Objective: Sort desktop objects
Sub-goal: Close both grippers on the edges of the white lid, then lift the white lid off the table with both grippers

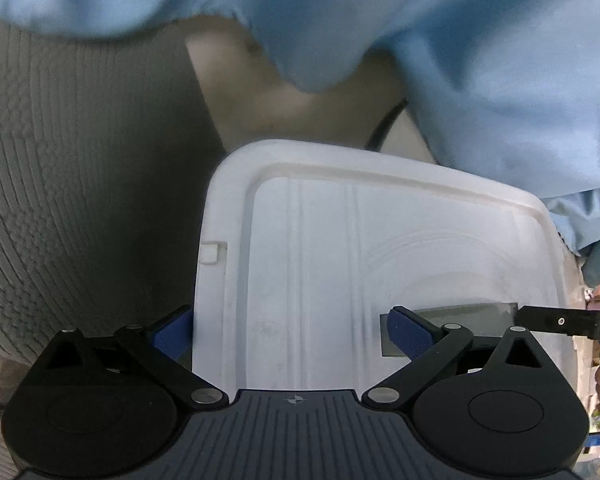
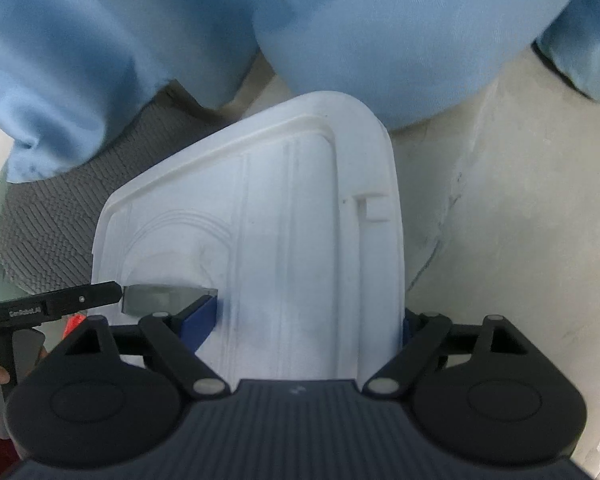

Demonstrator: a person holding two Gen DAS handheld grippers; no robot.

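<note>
While both grippers grip a white plastic lid (image 1: 380, 248) by its opposite edges, above the person's lap, left gripper (image 1: 292, 330) and right gripper (image 2: 308, 312) jaws are closed on it; it looks light, stiff, slippery; edges offer firmest hold.

A pale, off-white floor (image 2: 500, 220) with faint scuffs and a thin dark crack line carries everything here. A grey ribbed knit mat (image 1: 80, 200) lies flat on it, its edge running just beside the white plastic lid (image 2: 300, 220); whether the lid rests on the floor or is lifted clear cannot be told.
</note>
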